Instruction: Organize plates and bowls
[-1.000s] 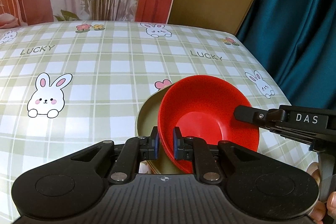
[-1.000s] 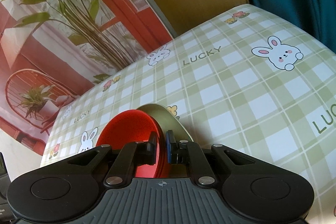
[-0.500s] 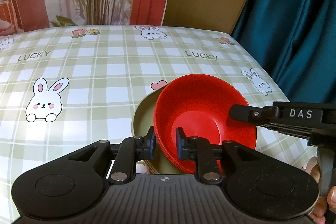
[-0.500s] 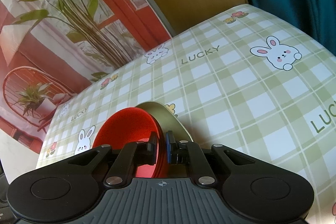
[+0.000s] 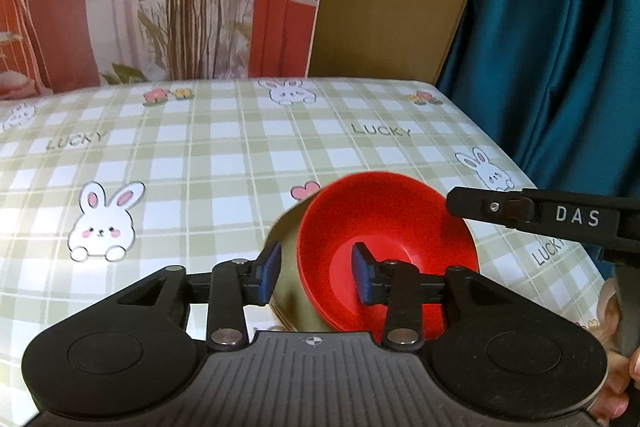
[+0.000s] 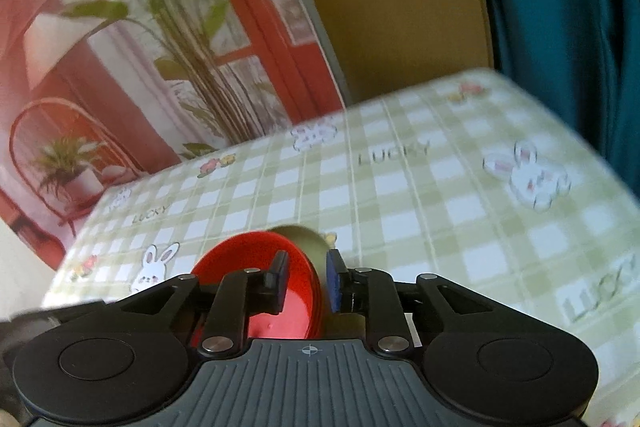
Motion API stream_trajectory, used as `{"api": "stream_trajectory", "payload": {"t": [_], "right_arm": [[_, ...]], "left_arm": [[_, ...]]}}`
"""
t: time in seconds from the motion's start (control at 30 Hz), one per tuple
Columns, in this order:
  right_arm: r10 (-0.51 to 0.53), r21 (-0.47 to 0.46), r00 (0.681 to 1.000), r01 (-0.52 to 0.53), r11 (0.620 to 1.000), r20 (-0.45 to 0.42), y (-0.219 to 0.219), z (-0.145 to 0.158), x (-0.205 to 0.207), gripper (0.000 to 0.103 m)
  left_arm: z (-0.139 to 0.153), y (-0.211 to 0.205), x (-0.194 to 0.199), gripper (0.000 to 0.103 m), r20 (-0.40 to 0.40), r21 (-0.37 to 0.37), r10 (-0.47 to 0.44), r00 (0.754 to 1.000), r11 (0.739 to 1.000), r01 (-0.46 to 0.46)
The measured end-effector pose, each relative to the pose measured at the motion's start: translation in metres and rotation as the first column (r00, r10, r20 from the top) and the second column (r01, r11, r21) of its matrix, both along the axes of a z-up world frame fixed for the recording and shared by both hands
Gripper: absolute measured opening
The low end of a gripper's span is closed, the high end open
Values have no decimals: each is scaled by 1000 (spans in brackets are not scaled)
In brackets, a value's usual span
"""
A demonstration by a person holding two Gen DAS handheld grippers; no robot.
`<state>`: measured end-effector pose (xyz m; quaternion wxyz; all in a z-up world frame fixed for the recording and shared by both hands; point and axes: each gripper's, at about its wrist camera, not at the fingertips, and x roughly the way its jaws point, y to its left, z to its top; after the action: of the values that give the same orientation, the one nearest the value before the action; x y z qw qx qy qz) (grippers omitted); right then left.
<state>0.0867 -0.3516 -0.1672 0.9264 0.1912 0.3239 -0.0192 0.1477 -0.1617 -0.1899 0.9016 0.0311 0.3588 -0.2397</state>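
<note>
Both grippers letting go of the red bowl stack on the olive plate

The left gripper is opening: its fingers stand apart with the near rim of the red bowls and the edge of the olive plate between them, pads clear of both, likely because the stack now rests where it belongs on the checked tabletop. The right gripper is opening too, narrower, its fingers straddling the opposite bowl rim without visibly pressing. The plate shows just beyond these fingers. Seizing opposite rims kept the nested bowls level; releasing together should avoid tipping them.
</note>
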Motion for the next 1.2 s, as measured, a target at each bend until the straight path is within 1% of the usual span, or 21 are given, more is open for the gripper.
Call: {"api": "stream_trajectory", "payload": {"t": [0.03,0.1,0.17,0.27,0.33,0.37,0.4,0.47,0.53,0.57,0.63,0.7,0.8,0.87,1.07,1.13,1.2], "right_arm": [[5,-20,1000,-5,1000,4,2,2,-1,24],[14,-49,1000,-14,999,4,4,3,-3,25],[20,-70,1000,-20,997,-1,6,3,-4,27],[16,-100,1000,-17,995,-6,10,3,-7,36],[1,-126,1000,-2,992,-6,11,3,-8,48],[-4,-133,1000,3,991,-5,11,4,-8,51],[-5,-137,1000,4,991,-3,10,5,-9,56],[-8,-149,1000,8,989,0,11,8,-9,65],[-13,-160,1000,13,987,3,12,10,-9,80],[-14,-161,1000,14,987,2,13,11,-9,83],[-20,-160,1000,21,987,6,15,13,-9,94],[-35,-170,999,37,985,14,17,17,-11,97],[-33,-185,999,37,982,24,21,22,-12,98],[-43,-190,999,48,981,33,22,26,-13,102],[-80,-225,995,89,970,52,25,38,-18,103],[-83,-230,995,94,969,57,27,44,-18,103],[-83,-229,994,97,969,72,28,52,-20,103]], "left_arm": [[2,1,-1,49,11,4,3,1000,1000,-3],[4,4,-2,55,30,14,16,999,1000,-16],[5,6,-3,58,44,23,31,999,999,-32],[8,9,-4,67,62,28,42,997,999,-44],[11,12,-6,74,80,34,46,996,998,-49],[12,13,-7,75,91,37,50,995,998,-54],[13,15,-8,76,99,35,56,994,998,-59],[15,19,-9,77,104,18,57,993,998,-60],[17,23,-9,78,110,5,63,992,998,-64],[19,24,-10,78,116,3,68,991,998,-68],[23,27,-13,79,135,4,76,988,997,-77],[26,29,-15,79,154,5,78,985,997,-79],[30,34,-18,80,175,2,82,981,996,-84],[32,36,-20,80,187,5,92,978,996,-94],[44,42,-27,81,236,28,107,966,993,-116],[53,46,-31,81,270,29,127,955,990,-139],[64,48,-35,81,323,34,159,933,983,-180]]}}
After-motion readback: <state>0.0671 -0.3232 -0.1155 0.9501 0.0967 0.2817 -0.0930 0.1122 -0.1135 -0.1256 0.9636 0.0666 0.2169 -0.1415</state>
